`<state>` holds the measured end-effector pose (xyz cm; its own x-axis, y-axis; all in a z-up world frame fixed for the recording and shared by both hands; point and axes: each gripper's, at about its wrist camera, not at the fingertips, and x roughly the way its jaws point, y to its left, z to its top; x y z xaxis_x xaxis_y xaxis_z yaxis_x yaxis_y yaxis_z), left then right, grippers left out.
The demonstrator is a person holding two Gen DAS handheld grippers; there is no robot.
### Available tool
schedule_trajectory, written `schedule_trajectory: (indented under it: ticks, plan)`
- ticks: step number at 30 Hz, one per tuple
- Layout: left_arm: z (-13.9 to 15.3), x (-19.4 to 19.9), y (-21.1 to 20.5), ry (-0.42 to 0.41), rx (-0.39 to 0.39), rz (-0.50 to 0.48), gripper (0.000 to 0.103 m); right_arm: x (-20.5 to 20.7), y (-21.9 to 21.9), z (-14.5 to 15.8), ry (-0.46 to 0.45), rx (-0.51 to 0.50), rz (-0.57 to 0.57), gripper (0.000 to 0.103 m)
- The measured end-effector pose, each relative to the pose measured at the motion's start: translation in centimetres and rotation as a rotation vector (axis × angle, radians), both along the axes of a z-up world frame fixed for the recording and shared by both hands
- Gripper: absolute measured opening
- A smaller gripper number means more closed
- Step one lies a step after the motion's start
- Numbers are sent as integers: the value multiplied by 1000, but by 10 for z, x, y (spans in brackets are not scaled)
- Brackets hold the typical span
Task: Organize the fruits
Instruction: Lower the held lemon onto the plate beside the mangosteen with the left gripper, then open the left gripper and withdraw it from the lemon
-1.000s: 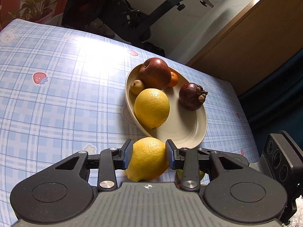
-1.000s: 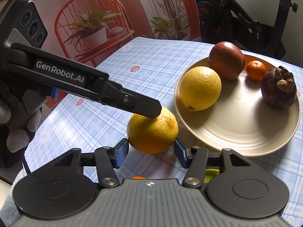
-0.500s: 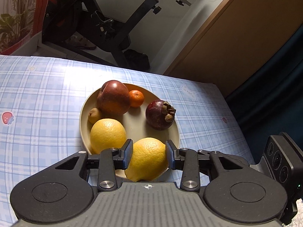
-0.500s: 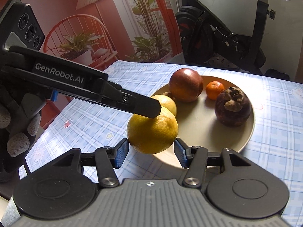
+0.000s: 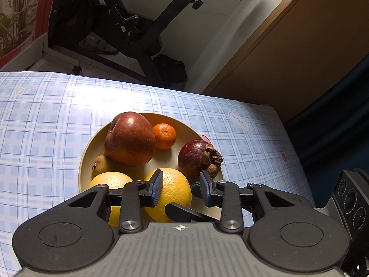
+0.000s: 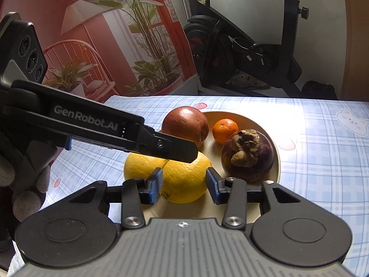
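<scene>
Left wrist view: my left tongs (image 5: 181, 184) are closing with the lemon (image 5: 170, 191) between the fingers. One pad lies against the rind and the other stands clear of it, so I would not call this a clamp. The lemon is over the near rim of the plate (image 5: 166, 159), touching a second lemon (image 5: 108, 182) on its left, with the mangosteen (image 5: 196, 157) just beyond it. The apple (image 5: 130, 138) and tangerine (image 5: 165, 136) sit toward the plate's far rim.

Right wrist view: my right tongs (image 6: 183, 182) are closing too, one pad at each side of the same lemon. I cannot tell whether they press yet. A finger of my left tongs lies across the lemon's top.

I judge the lemon firm and fairly heavy for its size. Its waxy, rounded rind will squirt out of a shallow pinch, so I would grip across its widest middle, pads square on, with moderate force. It will roll toward the plate's centre once freed.
</scene>
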<state>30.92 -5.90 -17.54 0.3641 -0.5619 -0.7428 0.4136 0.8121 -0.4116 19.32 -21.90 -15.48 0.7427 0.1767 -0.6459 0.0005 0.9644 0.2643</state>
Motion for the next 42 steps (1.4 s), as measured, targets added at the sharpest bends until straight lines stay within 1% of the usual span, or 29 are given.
schedule_trajectory:
  ticks: [5, 12, 16, 19, 23, 28, 30, 35, 39, 42]
  plan:
    - [-1, 5, 3, 2, 15, 10, 36, -2, 5, -2, 3, -29, 17, 46]
    - [-7, 6, 0, -4, 56, -8, 36, -6, 4, -16, 65, 33, 36, 57]
    - [-8, 5, 0, -6, 58, -8, 36, -4, 6, -23, 100, 63, 53, 58]
    - [-7, 5, 0, -13, 53, -9, 36, -1, 5, -29, 123, 99, 54, 57]
    - [-3, 4, 2, -28, 47, -5, 36, 0, -2, -30, 101, 148, 26, 56]
    - [3, 4, 7, -50, 37, 12, 36, 6, -10, -24, 57, 166, -27, 55]
    - [5, 5, 9, -59, 37, 19, 36, 11, -11, -21, 40, 161, -36, 54]
    - [8, 6, 11, -71, 30, 35, 36, 14, -8, -20, 33, 138, -41, 55]
    - [10, 1, 11, -83, 37, 37, 36, 13, -5, -21, 47, 132, -42, 56]
    - [13, -4, 14, -94, 44, 44, 36, 11, -1, -17, 57, 89, -42, 59]
